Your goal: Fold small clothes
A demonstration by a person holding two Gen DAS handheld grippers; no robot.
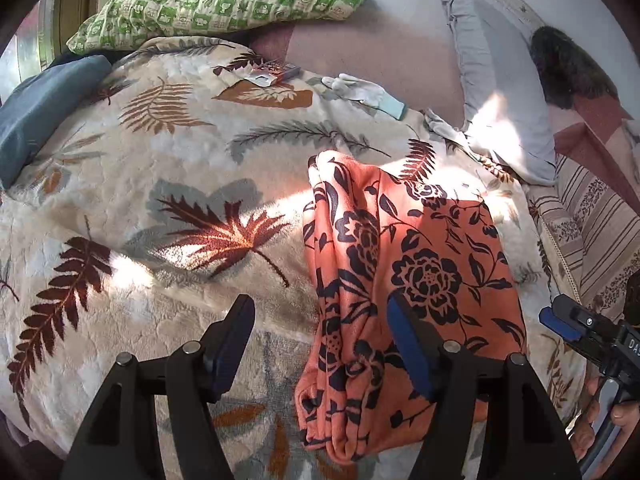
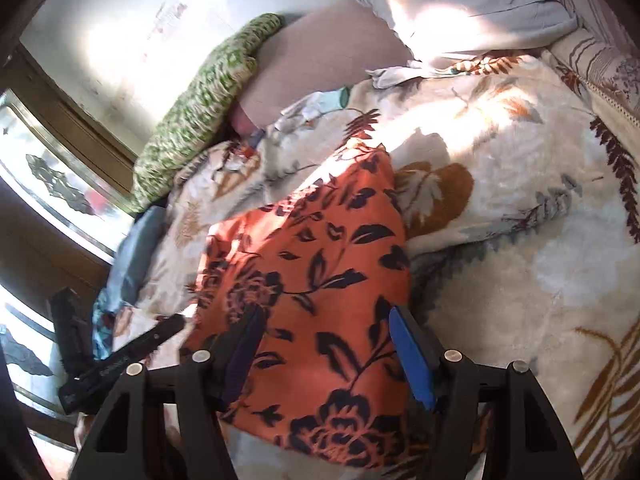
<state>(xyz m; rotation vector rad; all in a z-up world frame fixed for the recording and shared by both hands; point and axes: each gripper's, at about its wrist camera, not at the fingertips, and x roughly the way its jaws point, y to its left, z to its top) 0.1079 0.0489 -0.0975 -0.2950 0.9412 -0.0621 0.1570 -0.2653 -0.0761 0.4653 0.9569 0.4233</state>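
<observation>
Left tongs are sitting nearest the lens, jaws standing wide apart and gripping nothing; the right-hand finger is hanging over the left part of the orange flowered garment, the other finger over bare blanket. Whether that finger is touching the cloth, I cannot tell.

Right tongs are likewise gaping apart, both fingers straddling the near end of the same garment, nothing pinched between them. In the left view the right tongs are showing at the far right edge, just beside the garment's right border.

The garment is lying on the leaf-print blanket covering the bed, running lengthwise away from the tongs. Its left side is bunching in thick lengthwise folds; the right part is lying flatter. Judgement: it looks already doubled along its length, so the step in hand is probably the gap between folds, with both tongs free and hovering at the near end.

Next move, as a guess: each pair of tongs closing on a near corner, catching all layers, then carrying that end toward the far end. The bunched left edge is likely needing smoothing first, or the layers may be slipping unevenly.

Also on the bed: green checked pillow, grey pillow.
</observation>
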